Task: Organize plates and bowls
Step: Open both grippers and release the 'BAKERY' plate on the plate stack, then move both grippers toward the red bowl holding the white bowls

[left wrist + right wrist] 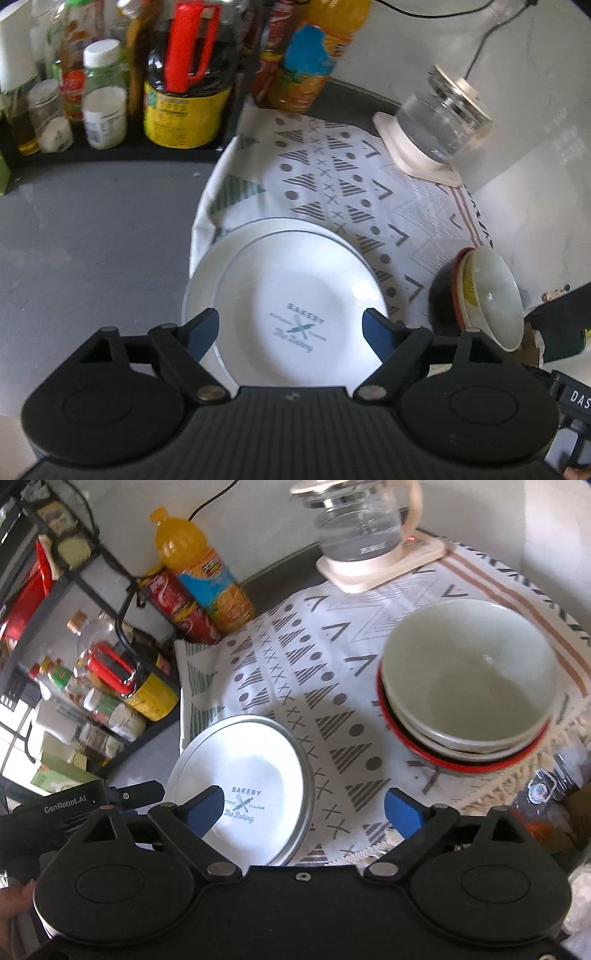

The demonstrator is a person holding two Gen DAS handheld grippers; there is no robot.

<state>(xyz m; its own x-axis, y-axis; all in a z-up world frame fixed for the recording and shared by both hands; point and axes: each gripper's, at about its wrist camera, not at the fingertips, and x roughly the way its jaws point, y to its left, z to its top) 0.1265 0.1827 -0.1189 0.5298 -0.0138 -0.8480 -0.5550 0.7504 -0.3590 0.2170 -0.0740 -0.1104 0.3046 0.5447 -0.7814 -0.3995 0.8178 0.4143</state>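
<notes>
Grey countertop [92, 236] carries white cloth with grey triangle-and-cross print [332, 177]. Stack of white round plates printed "BAKERY" [295, 295] lies on cloth's left part. Nested pale bowls inside red-rimmed dark bowl [469, 686] sit on cloth's right part, apart from plates. Left gripper [290, 326] hovers above plates, jaws released, nothing between them. Right gripper [304, 808] likewise spread wide, empty. Glass kettle on cream base [369, 535] at cloth's far edge; orange drink bottle [207, 572] beside rack.

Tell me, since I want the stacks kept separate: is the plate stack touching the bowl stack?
Apart. The right wrist view shows patterned cloth between the plate stack and the bowl stack.
</notes>
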